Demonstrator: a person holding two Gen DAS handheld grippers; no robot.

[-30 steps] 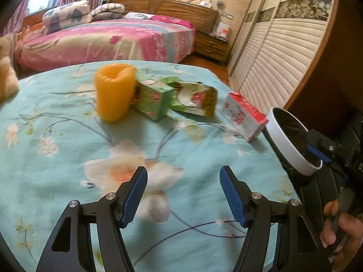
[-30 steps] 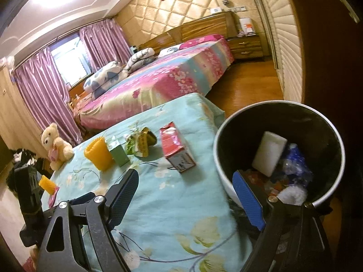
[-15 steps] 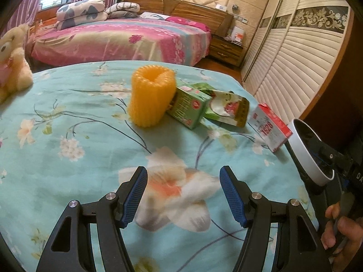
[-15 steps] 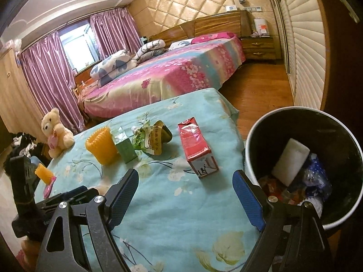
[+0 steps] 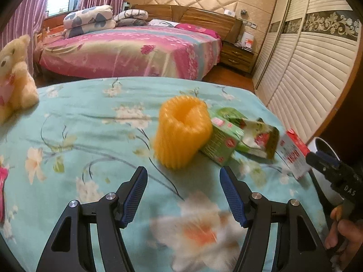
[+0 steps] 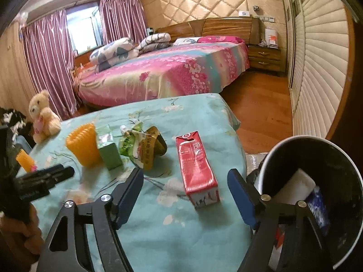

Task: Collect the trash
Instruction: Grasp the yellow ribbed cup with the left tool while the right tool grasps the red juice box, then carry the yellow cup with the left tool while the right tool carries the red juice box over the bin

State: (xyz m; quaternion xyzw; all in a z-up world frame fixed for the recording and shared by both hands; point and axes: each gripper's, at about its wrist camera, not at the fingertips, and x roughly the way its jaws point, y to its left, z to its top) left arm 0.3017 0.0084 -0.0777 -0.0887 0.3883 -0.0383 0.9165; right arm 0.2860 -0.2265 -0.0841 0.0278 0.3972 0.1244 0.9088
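On the teal floral tablecloth stand a yellow foam fruit sleeve (image 5: 182, 133) (image 6: 83, 145), a green carton (image 5: 219, 144) (image 6: 110, 155), a crumpled green snack bag (image 5: 258, 139) (image 6: 141, 145) and a red milk carton (image 5: 293, 154) (image 6: 197, 168) lying flat. My left gripper (image 5: 183, 192) is open and empty, just short of the yellow sleeve. My right gripper (image 6: 185, 196) is open and empty, with the red carton between and beyond its fingers. A trash bin (image 6: 317, 201) (image 5: 324, 149) with trash inside stands off the table's right edge.
A teddy bear (image 5: 15, 77) (image 6: 43, 115) sits at the table's far left. A small orange object (image 6: 25, 162) lies near the left edge. A bed (image 6: 163, 72), a nightstand (image 6: 265, 60) and a slatted wardrobe (image 5: 306, 68) stand beyond.
My left gripper has moved left and toward the yellow sleeve. My right gripper has swung from the bin to over the table, in front of the red carton. Both stayed open.
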